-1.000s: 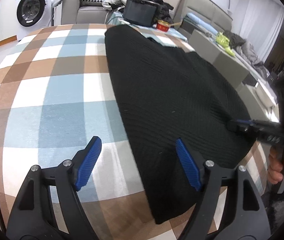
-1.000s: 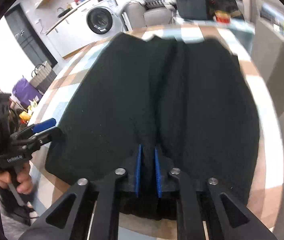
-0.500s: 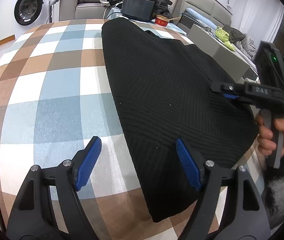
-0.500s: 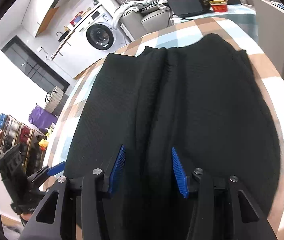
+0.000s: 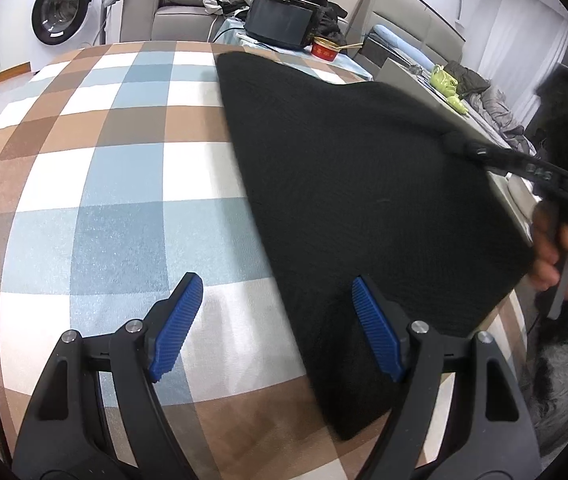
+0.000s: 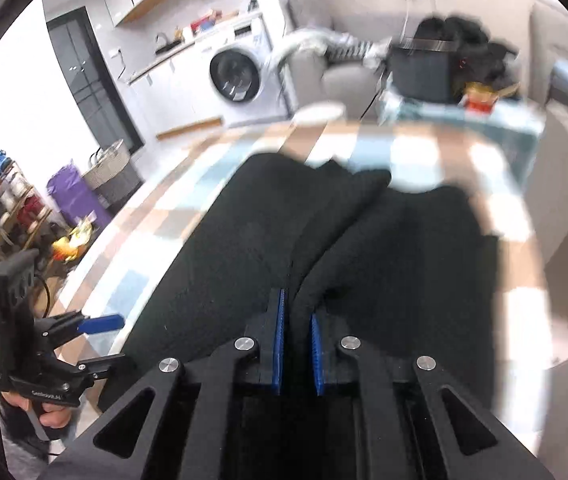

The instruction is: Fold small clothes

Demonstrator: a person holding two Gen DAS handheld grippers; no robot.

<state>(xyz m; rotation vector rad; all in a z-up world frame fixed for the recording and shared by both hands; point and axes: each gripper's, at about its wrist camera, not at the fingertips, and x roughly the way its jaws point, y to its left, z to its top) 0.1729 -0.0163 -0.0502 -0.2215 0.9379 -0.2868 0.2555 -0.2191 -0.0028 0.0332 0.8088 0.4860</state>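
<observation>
A black knitted garment (image 5: 344, 184) lies spread on the table's checked cloth (image 5: 103, 184). My left gripper (image 5: 275, 284) hovers open over the garment's near left corner. Its right pad is above the fabric, its left pad above bare cloth, and nothing is held. My right gripper (image 6: 298, 308) has its jaws closing, and the blue pads pinch a fold of the black garment (image 6: 243, 248). The fabric rises in a ridge from that pinch. In the left wrist view the right gripper (image 5: 454, 142) holds the garment's right edge lifted off the table. The right wrist view shows the left gripper (image 6: 107, 342) at the lower left.
A washing machine (image 5: 59, 10) and a grey sofa (image 5: 171, 20) stand beyond the table's far edge. A black box (image 5: 279, 20) and a red bowl (image 5: 326, 48) sit just past the garment. A grey cabinet (image 5: 444, 96) runs along the right side.
The right gripper opened, then shut again on the garment's edge and rose with it, pulling the fabric into a ridge. The left gripper stayed in place, open.
</observation>
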